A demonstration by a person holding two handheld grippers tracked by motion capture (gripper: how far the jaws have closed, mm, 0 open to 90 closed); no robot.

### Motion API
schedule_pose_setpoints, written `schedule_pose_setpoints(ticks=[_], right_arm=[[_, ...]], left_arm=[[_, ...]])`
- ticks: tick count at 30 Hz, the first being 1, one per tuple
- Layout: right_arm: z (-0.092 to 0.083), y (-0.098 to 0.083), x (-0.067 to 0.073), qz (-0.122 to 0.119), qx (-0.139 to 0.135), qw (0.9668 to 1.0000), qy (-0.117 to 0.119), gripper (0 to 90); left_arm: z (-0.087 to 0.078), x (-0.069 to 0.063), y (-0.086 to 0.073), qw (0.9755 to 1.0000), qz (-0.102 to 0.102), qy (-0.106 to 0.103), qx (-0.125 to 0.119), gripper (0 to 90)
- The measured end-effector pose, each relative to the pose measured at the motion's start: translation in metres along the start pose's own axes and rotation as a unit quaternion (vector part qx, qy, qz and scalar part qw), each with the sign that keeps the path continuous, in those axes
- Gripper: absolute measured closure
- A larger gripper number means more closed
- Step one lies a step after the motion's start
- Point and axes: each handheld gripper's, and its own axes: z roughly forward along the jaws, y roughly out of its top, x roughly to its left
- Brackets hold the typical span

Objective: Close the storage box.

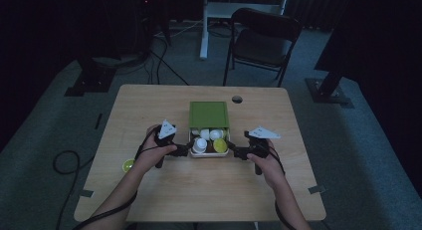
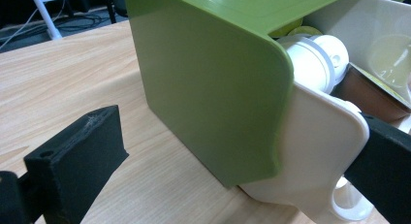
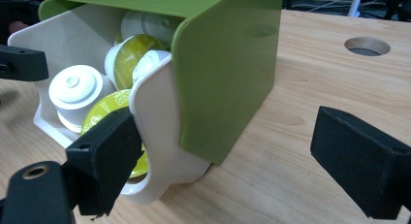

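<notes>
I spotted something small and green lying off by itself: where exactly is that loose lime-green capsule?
In the high view, the lime-green capsule lies on the table near its left edge, just left of the person's left forearm.

Rear capsules [image 3: 145, 23] hidden under the green cover [image 3: 228, 69]; drawer [image 2: 315, 156] cut off at the frame's edge.

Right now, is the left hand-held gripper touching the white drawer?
Touching. The left gripper view shows one jaw of the left hand-held gripper pressed against the white drawer wall.
</notes>
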Motion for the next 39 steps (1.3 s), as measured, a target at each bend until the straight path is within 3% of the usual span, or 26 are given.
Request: schedule_pose_setpoints(ticks=[17, 26, 34, 39], right_arm=[[0.01, 0.005, -0.004, 0.016, -0.001, 0.9998, -0.01, 11.1], [0.014, 0.01, -0.006, -0.001, 0.001, 0.9998, -0.021, 11.1], [0.018, 0.012, -0.007, 0.005, 0.001, 0.9996, -0.027, 11.1], [0.02, 0.013, -0.007, 0.007, 0.001, 0.9995, -0.032, 11.1]], left_arm=[[0.008, 0.01, 0.007, 0.9999, -0.001, 0.01, 0.006, 0.2], [0.012, 0.013, 0.01, 0.9998, 0.0, 0.017, 0.007, 0.2], [0.016, 0.016, 0.012, 0.9997, -0.011, 0.022, 0.009, 0.2], [0.017, 0.017, 0.015, 0.9995, -0.003, 0.028, 0.011, 0.2]])
